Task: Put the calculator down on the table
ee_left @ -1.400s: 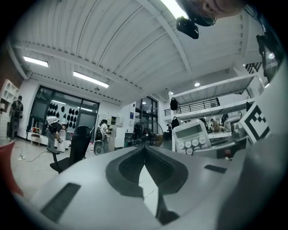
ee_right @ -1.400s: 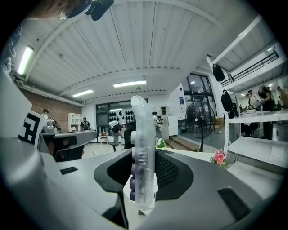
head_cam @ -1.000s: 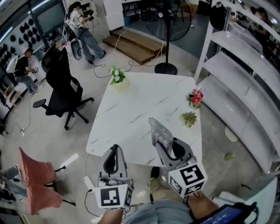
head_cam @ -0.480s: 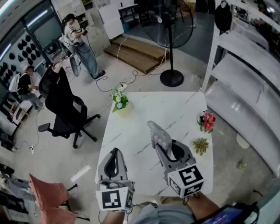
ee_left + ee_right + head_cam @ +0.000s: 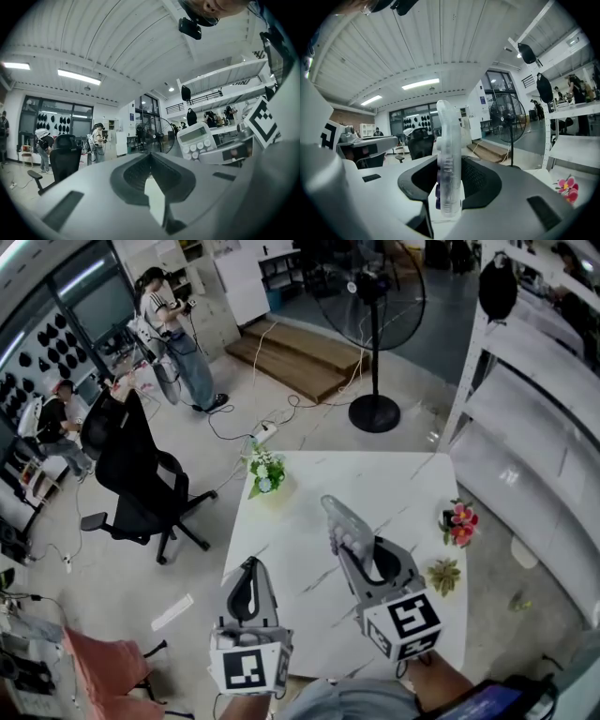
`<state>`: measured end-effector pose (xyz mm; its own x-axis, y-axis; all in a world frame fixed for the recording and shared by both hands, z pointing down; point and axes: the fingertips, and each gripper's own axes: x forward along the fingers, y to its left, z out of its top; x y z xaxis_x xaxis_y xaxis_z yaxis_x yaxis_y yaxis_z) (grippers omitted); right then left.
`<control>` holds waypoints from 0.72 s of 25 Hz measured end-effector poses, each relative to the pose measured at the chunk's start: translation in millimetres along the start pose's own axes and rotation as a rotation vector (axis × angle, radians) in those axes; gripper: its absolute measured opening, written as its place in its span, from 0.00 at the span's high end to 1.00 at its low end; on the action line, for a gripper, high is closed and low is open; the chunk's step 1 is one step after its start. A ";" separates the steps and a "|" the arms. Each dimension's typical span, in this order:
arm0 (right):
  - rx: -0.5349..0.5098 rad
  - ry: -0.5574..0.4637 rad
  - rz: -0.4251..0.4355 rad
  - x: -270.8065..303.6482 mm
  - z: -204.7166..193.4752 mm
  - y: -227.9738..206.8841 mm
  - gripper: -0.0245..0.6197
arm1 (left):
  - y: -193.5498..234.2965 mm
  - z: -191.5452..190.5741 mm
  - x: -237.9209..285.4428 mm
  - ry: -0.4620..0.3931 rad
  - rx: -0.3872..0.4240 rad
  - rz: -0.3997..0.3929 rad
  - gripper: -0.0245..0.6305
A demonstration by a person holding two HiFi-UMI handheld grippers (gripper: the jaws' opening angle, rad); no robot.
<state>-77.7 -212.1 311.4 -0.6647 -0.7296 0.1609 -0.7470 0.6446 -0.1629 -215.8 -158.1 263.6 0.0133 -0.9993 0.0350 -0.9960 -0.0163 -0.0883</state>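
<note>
— Marble-topped and white, the table [image 5: 309, 498] was seen from above in a wide workshop. How were the hands posed over it?

— Both grippers were held out over its near edge, side by side, pointed away from the person and close to level. The left gripper [image 5: 249, 566] was carried with its jaws brought together at the tips and nothing between them. The right gripper [image 5: 349, 547] was clamped on the calculator [image 5: 339, 521].

— And how was the calculator turned?

— It was gripped near one end and set on edge, so that it stood up between the jaws. Its long axis was laid forward along the gripper's line and tilted upward, with the display end farthest from the hand. The keys were faced toward the left gripper, in whose view the display and buttons could be made out. It was held above the tabletop, apart from it.

— What else was found on the table?

— White flowers [image 5: 265, 472] were set at the far left corner, and pink flowers [image 5: 459, 524] and a small green plant [image 5: 442, 575] along the right edge.

— And around it?

— A black office chair [image 5: 131, 474] was placed to the left, a standing fan [image 5: 375, 324] beyond the far edge, and white shelving [image 5: 525, 446] along the right. A standing person [image 5: 173, 324] was seen farther back.
</note>
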 end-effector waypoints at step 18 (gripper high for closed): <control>0.130 0.370 -0.129 48.3 -160.4 -3.9 0.73 | 29.9 -113.2 50.5 0.215 -0.106 -0.131 0.95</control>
<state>-109.3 -213.2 475.9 -0.5443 -0.6558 0.5231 -0.8320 0.5018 -0.2367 -255.0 -205.3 375.3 0.1349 -0.9585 0.2512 -0.9909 -0.1302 0.0352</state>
